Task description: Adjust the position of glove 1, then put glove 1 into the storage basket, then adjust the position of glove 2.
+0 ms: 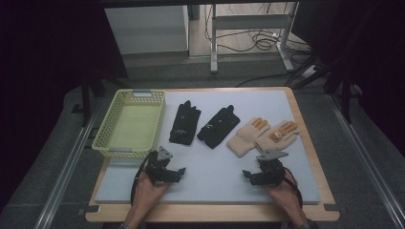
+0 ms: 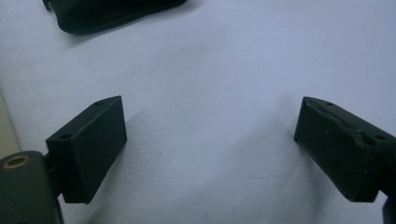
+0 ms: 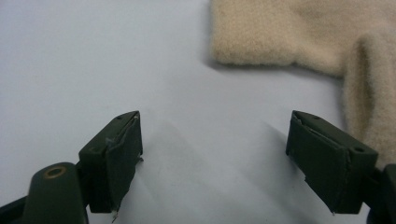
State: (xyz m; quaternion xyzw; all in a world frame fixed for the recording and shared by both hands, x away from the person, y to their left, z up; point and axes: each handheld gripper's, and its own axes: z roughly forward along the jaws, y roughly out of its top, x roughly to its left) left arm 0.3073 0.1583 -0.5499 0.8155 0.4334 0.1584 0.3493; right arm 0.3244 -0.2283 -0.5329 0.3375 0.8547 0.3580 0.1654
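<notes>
**Both grippers wait open before the gloves**

While the two hands rest at the near edge of the table (image 1: 305, 143), each one holds its gripper low over the pale mat. The left gripper (image 1: 180, 172) has its jaws wide apart with nothing between them — in the left gripper view there is bare mat between the pads. The right gripper (image 1: 247, 174) is spread apart in the same way, and it also holds nothing.

Just beyond the right gripper lie two beige gloves (image 1: 262, 135), side by side and touching; in the right gripper view a beige cuff (image 3: 261, 37) lies just ahead of the jaws. Beyond the left gripper, a little to its right, lie two black gloves (image 1: 203, 125), close together. Further from the left gripper, on its left side, a yellow basket (image 1: 102, 138) stands.
</notes>
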